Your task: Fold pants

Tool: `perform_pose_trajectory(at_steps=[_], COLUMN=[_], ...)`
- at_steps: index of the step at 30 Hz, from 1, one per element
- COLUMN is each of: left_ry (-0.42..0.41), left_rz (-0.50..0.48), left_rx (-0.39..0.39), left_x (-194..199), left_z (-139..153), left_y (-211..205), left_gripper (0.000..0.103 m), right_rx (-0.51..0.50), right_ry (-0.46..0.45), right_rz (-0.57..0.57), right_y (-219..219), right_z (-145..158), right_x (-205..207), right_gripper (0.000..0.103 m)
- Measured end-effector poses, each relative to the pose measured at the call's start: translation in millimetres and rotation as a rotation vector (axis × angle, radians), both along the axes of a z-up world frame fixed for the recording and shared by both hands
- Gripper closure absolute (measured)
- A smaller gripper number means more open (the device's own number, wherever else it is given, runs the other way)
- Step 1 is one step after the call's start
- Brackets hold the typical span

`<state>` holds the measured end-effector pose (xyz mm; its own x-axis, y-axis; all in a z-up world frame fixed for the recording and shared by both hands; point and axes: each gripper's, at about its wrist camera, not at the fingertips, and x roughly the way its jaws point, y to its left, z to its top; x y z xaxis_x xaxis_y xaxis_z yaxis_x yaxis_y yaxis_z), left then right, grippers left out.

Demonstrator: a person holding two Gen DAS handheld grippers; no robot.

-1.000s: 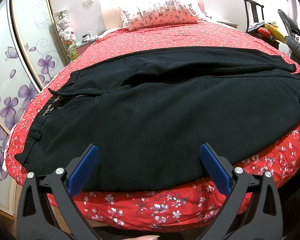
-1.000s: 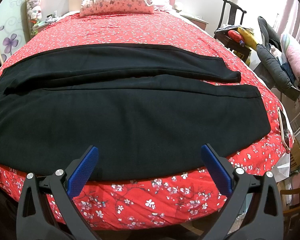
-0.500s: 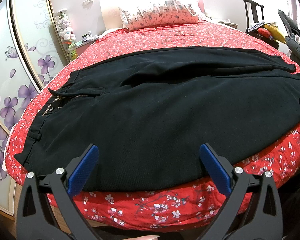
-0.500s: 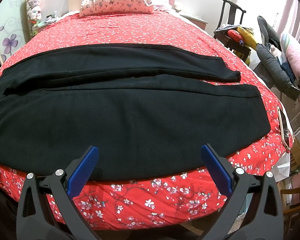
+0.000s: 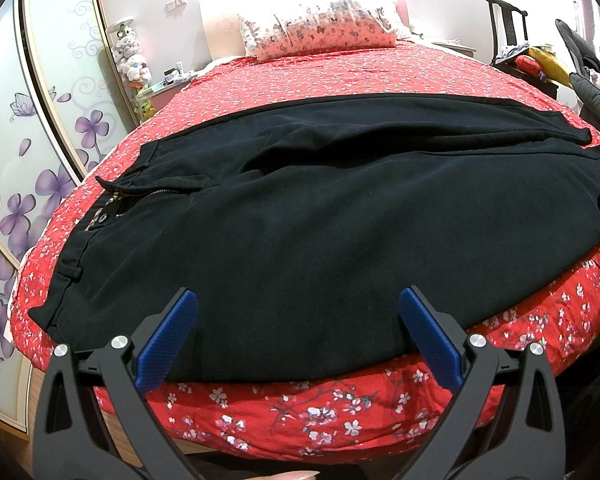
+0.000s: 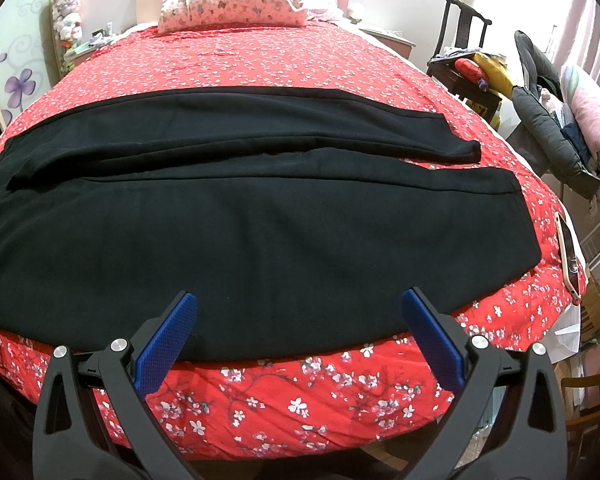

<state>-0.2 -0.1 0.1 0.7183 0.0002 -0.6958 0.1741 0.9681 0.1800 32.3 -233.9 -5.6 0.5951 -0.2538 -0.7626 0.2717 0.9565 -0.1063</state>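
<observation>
Black pants (image 5: 308, 224) lie spread flat across a red floral bed, waistband with open zipper at the left, legs running to the right. In the right wrist view the pants (image 6: 260, 220) show both legs side by side, their hems at the right. My left gripper (image 5: 298, 312) is open and empty, just above the pants' near edge towards the waist. My right gripper (image 6: 300, 312) is open and empty, above the near edge of the near leg.
The red floral bed cover (image 5: 340, 420) hangs over the near side. A pillow (image 5: 320, 26) lies at the headboard. A phone (image 6: 568, 256) lies on the bed's right edge. A chair with piled clothes (image 6: 540, 80) stands right; a flowered wardrobe door (image 5: 28, 140) stands left.
</observation>
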Motion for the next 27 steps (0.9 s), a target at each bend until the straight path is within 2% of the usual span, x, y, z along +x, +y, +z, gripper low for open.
perform_pose_trajectory(at_steps=[27], left_ry=[0.0], left_rz=[0.0], left_rx=[-0.001], left_x=[0.0], left_z=[0.0], left_y=[0.1], left_gripper=[0.002], right_rx=[0.004], right_ry=[0.002], right_rz=[-0.002], right_y=[-2.2], right_z=[-1.2], right_x=[0.4], right_gripper=[0.001])
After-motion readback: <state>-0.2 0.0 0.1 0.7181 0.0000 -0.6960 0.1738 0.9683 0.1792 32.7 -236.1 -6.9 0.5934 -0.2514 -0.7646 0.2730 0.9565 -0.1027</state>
